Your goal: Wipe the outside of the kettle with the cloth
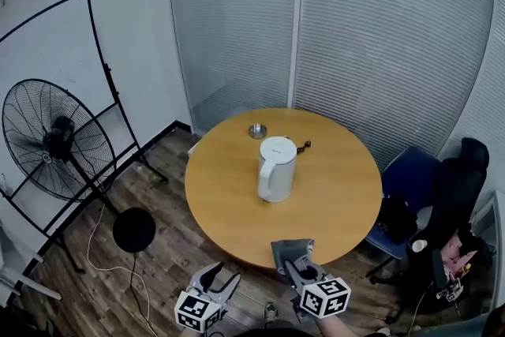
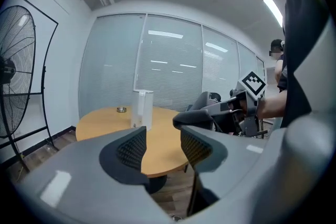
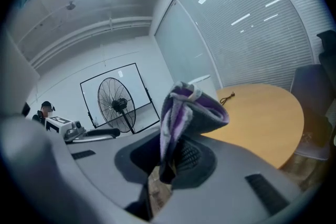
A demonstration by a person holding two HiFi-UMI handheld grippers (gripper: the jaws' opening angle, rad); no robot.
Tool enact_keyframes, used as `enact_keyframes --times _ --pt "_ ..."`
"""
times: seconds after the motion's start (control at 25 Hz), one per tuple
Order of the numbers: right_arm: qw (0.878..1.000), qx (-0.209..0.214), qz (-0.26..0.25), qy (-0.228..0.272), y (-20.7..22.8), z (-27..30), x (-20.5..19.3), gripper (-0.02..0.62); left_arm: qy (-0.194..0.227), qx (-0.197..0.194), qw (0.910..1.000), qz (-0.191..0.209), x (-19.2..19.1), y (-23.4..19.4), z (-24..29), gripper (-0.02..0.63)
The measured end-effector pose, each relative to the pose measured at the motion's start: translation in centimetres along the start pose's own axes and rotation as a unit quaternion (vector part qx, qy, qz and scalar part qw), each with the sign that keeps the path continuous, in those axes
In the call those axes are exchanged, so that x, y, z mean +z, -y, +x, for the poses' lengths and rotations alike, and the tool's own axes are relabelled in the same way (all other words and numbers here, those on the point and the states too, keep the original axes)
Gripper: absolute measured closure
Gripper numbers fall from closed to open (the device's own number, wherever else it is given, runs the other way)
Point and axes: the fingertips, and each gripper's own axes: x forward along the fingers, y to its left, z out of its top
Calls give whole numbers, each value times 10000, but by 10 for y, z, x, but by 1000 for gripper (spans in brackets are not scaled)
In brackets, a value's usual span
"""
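A white kettle [image 1: 276, 168] stands upright near the middle of the round wooden table [image 1: 229, 209]; it also shows far off as the kettle [image 2: 142, 108] in the left gripper view. My right gripper [image 1: 296, 266] hovers at the table's near edge, shut on a grey and purple cloth [image 1: 290, 250]. The folded cloth [image 3: 185, 113] sticks up from between the jaws of the right gripper [image 3: 170, 157]. My left gripper [image 1: 219, 282] hangs below the table edge, over the floor. In its own view the left gripper [image 2: 163, 148] is open and holds nothing.
A small metal dish [image 1: 257, 131] and a dark cable [image 1: 303, 144] lie behind the kettle. A big black floor fan [image 1: 57, 142] stands at the left. Blue and black chairs [image 1: 426, 193] crowd the right side. Glass walls with blinds close off the back.
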Motion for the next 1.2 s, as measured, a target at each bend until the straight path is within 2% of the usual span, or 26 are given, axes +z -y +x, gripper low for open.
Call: enact_keyframes --times 0.28,0.56,0.84,0.96,1.2 --pt "10000 50 18 -81 51 43 32 554 -86 -29 9999 -51 15 -27 71 416" --pt "9998 145 -25 -130 81 76 55 554 -104 -94 9999 -87 27 -40 123 416" --pt "9999 -65 42 -86 96 105 73 554 -269 -389 9989 -30 27 -65 156 416" --pt "9998 -208 46 -54 98 119 84 554 -299 -633 9975 5 38 -80 173 416" --pt "9985 -531 88 57 100 145 102 554 -244 -1180 9919 396 58 -105 212 416"
